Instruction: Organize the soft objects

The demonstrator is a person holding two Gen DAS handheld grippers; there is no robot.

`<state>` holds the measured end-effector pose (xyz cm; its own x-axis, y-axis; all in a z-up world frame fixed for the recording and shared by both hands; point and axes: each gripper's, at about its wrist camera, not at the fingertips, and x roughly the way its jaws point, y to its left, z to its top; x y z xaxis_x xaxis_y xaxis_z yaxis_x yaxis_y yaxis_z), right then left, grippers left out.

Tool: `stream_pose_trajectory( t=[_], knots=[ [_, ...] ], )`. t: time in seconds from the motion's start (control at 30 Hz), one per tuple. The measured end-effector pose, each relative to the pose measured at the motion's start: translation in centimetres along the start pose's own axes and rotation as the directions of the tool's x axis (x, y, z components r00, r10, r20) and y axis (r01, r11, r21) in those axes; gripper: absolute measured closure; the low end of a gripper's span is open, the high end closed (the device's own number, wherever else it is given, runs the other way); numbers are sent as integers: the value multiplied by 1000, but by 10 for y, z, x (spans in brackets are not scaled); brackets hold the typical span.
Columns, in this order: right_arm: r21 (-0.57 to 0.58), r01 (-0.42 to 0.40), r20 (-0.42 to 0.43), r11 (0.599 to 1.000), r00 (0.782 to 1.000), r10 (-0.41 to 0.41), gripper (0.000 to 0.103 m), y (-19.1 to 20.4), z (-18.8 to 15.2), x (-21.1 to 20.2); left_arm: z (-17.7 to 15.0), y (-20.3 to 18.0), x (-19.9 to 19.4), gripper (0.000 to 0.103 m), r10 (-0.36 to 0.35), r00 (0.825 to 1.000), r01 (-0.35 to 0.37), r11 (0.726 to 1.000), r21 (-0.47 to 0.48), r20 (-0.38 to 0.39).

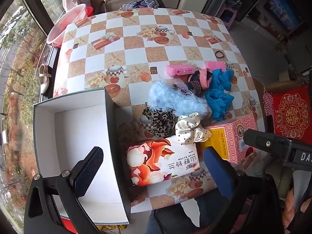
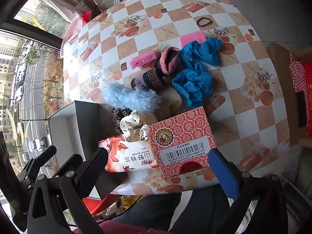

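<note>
A pile of soft things lies mid-table: a fluffy light-blue piece (image 1: 175,99) (image 2: 130,97), a leopard scrunchie (image 1: 159,120), a cream dotted scrunchie (image 1: 191,126) (image 2: 134,126), blue cloth (image 1: 220,89) (image 2: 195,72), knitted socks (image 2: 163,68) and pink sponges (image 1: 180,70) (image 2: 143,59). A tissue pack (image 1: 161,161) (image 2: 132,159) lies at the near edge. An open white box (image 1: 78,146) (image 2: 64,124) stands at the left. My left gripper (image 1: 154,167) is open over the tissue pack. My right gripper (image 2: 158,167) is open above the tissue pack and a pink carton (image 2: 181,136).
A black hair tie (image 1: 219,54) (image 2: 203,21) lies at the far right of the checkered table (image 1: 136,39). The pink carton (image 1: 232,134) sits at the near right. A pink basin (image 1: 66,23) is beyond the far left corner. A red cushion (image 1: 290,113) lies to the right.
</note>
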<state>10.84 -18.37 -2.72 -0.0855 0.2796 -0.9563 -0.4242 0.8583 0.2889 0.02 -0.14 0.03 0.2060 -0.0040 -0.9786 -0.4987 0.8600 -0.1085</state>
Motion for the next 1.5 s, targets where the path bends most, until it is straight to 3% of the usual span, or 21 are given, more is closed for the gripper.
stream_pose_trajectory(
  t=[0.17, 0.33, 0.53, 0.9, 1.2, 1.5],
  knots=[
    [17, 8, -1, 1000, 1000, -8, 0, -5, -4, 1, -13, 0, 6, 0, 5, 1000, -5, 1000, -9, -18],
    [24, 33, -5, 999, 999, -33, 0, -9, -2, 2, -3, 0, 7, 0, 35, 999, -35, 999, -12, -14],
    [24, -16, 8, 1000, 1000, 16, 0, -22, 2, 5, 1, -10, 15, 0, 78, 996, -78, 997, -17, -43],
    [2, -6, -35, 1000, 999, 6, 0, -56, 42, 7, 44, -37, 14, 0, 135, 991, -136, 988, -78, -20],
    [15, -19, -87, 1000, 996, 20, 0, -85, 63, 21, 64, -56, 34, 0, 155, 983, -163, 984, -78, -97],
    [45, 0, -137, 999, 991, 6, 0, -111, 69, 40, 86, -65, 48, 0, 173, 979, -180, 982, -59, -109]
  ],
)
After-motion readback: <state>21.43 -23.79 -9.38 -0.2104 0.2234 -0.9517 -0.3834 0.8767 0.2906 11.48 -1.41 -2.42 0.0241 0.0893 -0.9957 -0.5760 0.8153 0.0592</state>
